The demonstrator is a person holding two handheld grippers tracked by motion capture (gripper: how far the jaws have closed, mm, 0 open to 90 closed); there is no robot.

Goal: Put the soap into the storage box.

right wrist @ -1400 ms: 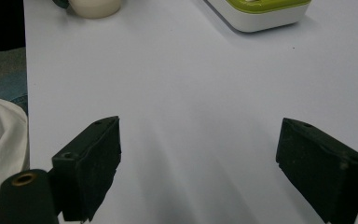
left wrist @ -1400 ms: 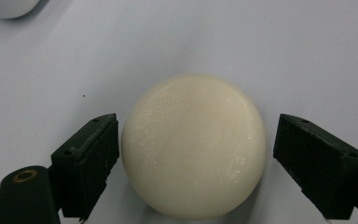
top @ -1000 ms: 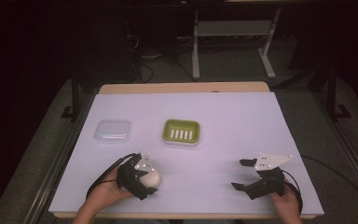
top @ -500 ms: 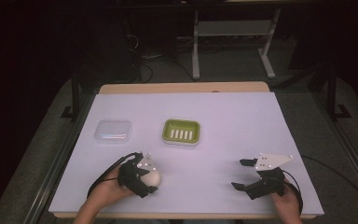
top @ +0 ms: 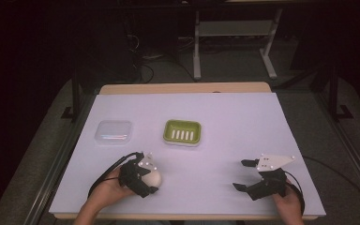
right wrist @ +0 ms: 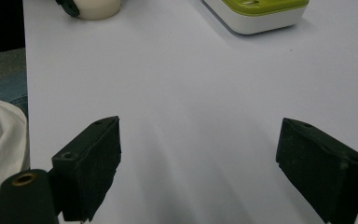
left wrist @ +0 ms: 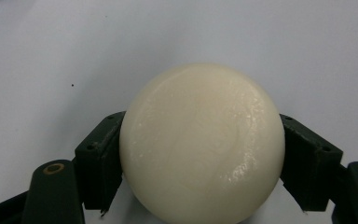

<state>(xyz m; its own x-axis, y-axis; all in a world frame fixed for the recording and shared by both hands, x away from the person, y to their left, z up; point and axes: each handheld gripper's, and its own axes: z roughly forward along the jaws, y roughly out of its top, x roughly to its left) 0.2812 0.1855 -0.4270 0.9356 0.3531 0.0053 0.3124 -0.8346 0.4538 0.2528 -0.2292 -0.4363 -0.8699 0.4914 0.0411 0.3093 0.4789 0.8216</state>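
A round cream soap bar [top: 154,177] [left wrist: 200,144] sits low over the white table at the front left, and my left gripper [top: 150,183] [left wrist: 200,163] is shut on it with a black jaw pressed against each side. The soap [right wrist: 95,7] also appears at the top left of the right gripper view. A green soap dish [top: 183,131] [right wrist: 256,11] with a slotted floor lies near the table's middle, a hand's length beyond the soap. At the front right, my right gripper [top: 240,175] [right wrist: 200,158] is open over bare table, holding nothing.
A clear plastic lidded box [top: 114,131] lies left of the dish. The white table [top: 243,122] ends at its front edge just behind both hands. Dark floor, cables and a metal stand lie beyond the far edge.
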